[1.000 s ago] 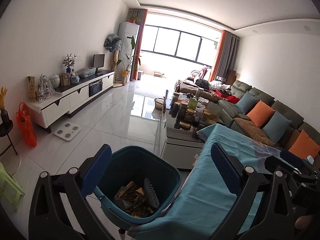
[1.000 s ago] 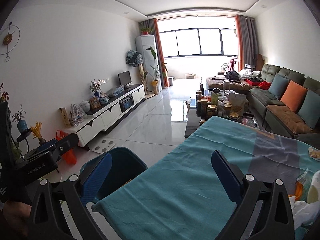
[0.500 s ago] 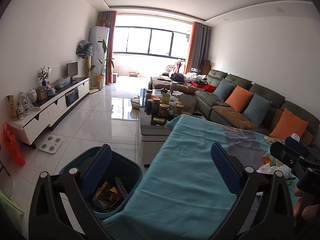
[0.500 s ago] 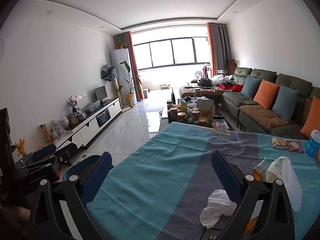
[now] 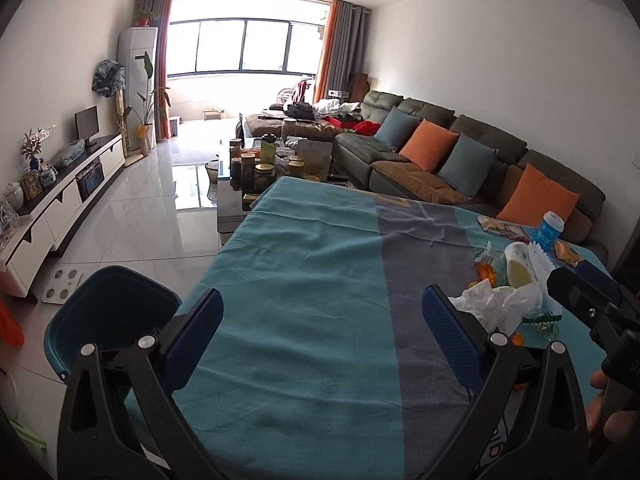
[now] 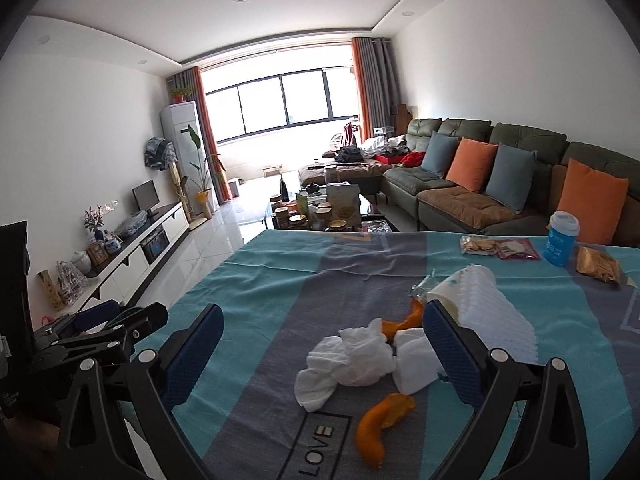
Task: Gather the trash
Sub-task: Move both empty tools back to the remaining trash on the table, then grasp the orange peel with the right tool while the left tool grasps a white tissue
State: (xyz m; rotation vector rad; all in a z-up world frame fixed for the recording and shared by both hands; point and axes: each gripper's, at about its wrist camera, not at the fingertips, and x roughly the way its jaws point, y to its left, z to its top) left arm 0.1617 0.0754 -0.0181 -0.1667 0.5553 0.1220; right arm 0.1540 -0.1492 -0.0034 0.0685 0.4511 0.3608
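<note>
Trash lies on the teal and grey tablecloth (image 6: 280, 280): a crumpled white tissue (image 6: 348, 364), orange peels (image 6: 380, 420), and a toppled white ribbed paper cup (image 6: 488, 316). My right gripper (image 6: 320, 344) is open, and the tissue sits between its blue fingers. My left gripper (image 5: 320, 332) is open over bare cloth, left of the tissue (image 5: 496, 304) and cup (image 5: 520, 264). The dark teal trash bin (image 5: 108, 312) stands on the floor by the table's left edge; its inside is hidden from here.
A blue cup (image 6: 562, 238) and snack packets (image 6: 496, 247) lie at the table's far right. A green sofa (image 6: 500, 192) with orange and blue cushions runs along the right wall. A cluttered coffee table (image 5: 276, 164) stands beyond, a white TV cabinet (image 5: 60, 200) along the left wall.
Both grippers swung right, away from the bin and over the table. The tissue, peels and cup came into view, and the tissue now lies between the right gripper's fingers.
</note>
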